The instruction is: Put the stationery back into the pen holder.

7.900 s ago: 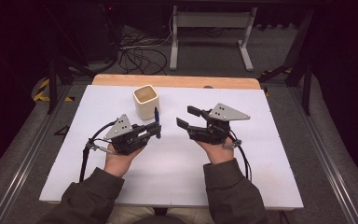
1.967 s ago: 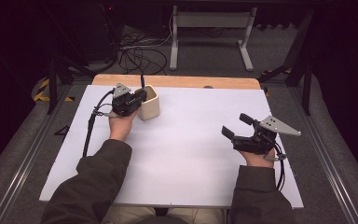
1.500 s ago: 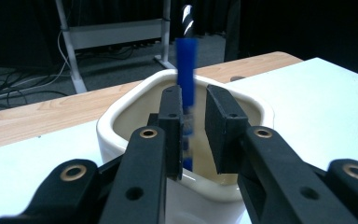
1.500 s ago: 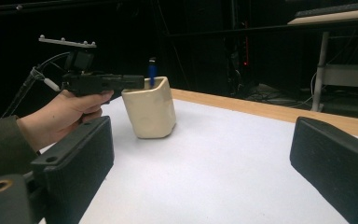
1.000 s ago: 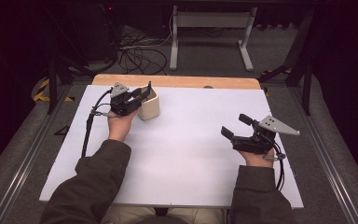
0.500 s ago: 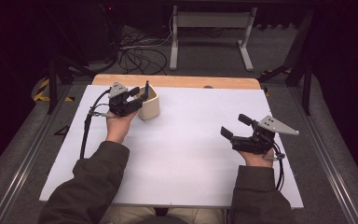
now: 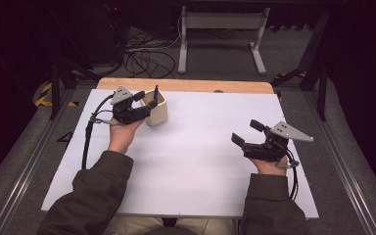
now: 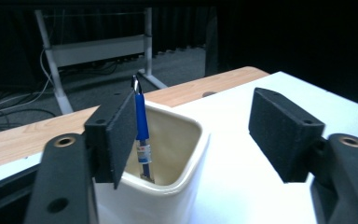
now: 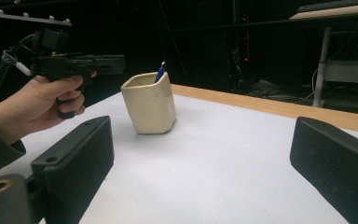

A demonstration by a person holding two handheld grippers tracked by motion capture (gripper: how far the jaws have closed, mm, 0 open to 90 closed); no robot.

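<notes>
The white table (image 7: 186,161) carries a cream cup (image 7: 156,108) at its far left, with a blue pen (image 8: 141,122) standing inside. The left gripper (image 7: 144,108) is wide open and touches the rim; a careless pull could tip the cup. The right gripper (image 7: 242,142), near right, is wide and empty. The left gripper view reveals the pen's label.

Cup (image 8: 177,154) looking like glazed cream ceramic, glossy; pen (image 8: 141,126) showing shiny blue plastic; table (image 7: 200,156) showing matt white top, wood edge
</notes>
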